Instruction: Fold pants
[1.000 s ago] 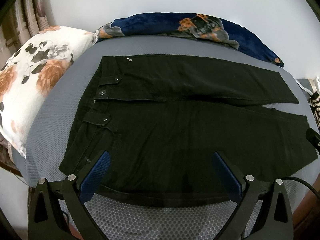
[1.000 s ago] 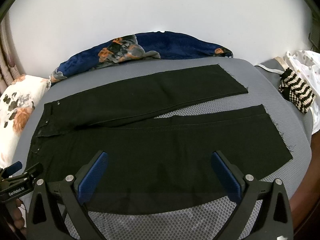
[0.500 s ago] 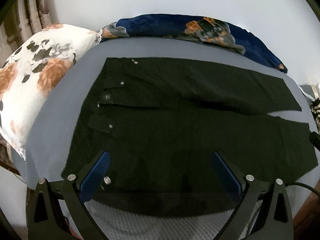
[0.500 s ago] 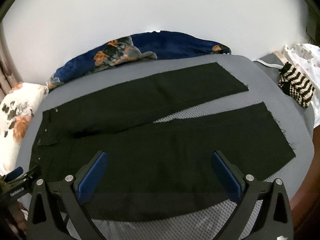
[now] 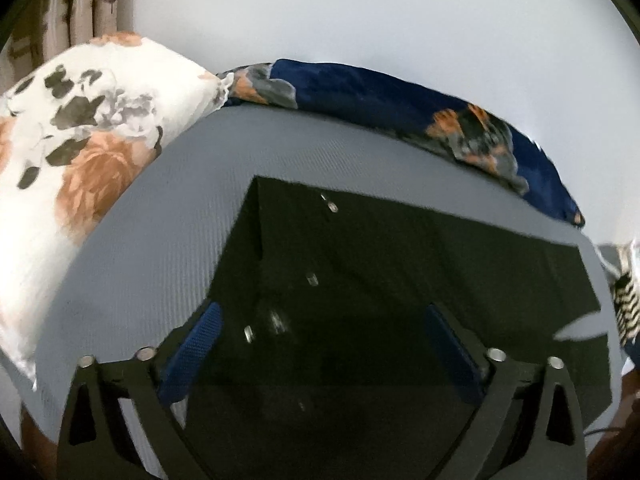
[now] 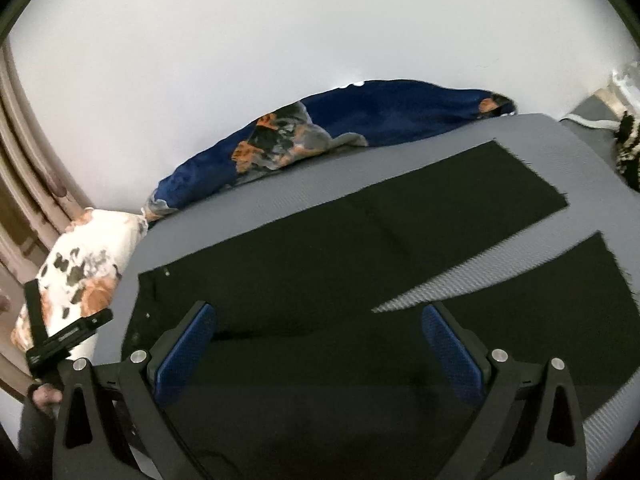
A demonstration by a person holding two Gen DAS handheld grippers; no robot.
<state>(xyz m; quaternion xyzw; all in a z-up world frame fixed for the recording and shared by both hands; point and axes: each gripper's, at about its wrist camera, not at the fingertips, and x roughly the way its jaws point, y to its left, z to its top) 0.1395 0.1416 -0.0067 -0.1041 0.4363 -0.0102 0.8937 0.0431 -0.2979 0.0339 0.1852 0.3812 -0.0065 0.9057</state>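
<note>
On the grey bed (image 5: 168, 216) under a white wall, we've swept both grippers toward the waistband end. Our left gripper (image 5: 320, 352), jaws just narrowed but gaping and empty, hovers over the black pants (image 5: 420, 280) by the bed's left edge; the right gripper (image 6: 320, 344) hangs released, so the fold hasn't begun.

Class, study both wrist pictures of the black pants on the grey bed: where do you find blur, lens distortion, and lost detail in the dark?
Left wrist view: motion blur smears the pants, whose metal buttons streak; the fisheye bows the grey bed and darkens the corners. Right wrist view: slightly sharper, but the bed's weave streaks, and the black cloth swallows its folds.
</note>
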